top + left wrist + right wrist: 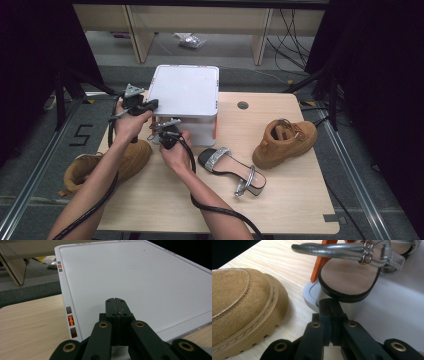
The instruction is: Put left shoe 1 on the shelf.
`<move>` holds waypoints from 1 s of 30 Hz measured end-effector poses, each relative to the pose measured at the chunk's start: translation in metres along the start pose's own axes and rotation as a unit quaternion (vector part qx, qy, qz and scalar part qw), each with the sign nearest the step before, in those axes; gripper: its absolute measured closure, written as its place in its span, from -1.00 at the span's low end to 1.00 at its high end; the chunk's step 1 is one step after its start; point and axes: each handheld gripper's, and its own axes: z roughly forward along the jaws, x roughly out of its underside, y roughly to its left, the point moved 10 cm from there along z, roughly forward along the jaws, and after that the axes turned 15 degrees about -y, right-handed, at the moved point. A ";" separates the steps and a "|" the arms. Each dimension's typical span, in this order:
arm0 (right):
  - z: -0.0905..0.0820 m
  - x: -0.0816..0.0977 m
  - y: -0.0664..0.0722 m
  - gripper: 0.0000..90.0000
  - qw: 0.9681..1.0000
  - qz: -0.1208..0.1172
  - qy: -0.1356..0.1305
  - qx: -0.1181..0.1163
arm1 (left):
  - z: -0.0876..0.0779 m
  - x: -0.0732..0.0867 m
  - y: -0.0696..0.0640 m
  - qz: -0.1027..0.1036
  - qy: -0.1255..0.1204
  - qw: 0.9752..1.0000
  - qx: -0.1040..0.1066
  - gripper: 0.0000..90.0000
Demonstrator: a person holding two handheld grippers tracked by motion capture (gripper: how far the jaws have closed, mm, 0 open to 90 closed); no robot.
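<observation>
Hovering over white lidded box (pixel 184 92), left gripper (pixel 116 305) closed, empty; right gripper (pixel 331 305) closed beside box front, by sandal (pixel 348 282).

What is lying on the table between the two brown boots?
In the high view, a silver-strapped sandal lies on the table between the left boot and the right boot. The person's right hand is also in that stretch.

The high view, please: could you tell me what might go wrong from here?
1. The left boot overhangs the table edge beside the person's left forearm; a nudge might tip it off.
2. A sandal stands tilted by the white box, right at the shut right tongs; it might topple if bumped.
</observation>
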 end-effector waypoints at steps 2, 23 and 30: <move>0.001 0.000 0.001 1.00 1.000 -0.003 -0.001 -0.001 | 0.000 0.000 0.000 0.000 0.000 1.000 0.000 0.99; 0.007 0.002 0.002 0.92 1.000 -0.010 0.001 0.002 | 0.000 0.000 0.000 0.000 -0.001 1.000 0.000 0.99; 0.000 0.003 0.004 0.64 1.000 -0.015 0.018 -0.010 | 0.000 0.000 0.000 -0.002 -0.001 1.000 0.001 0.99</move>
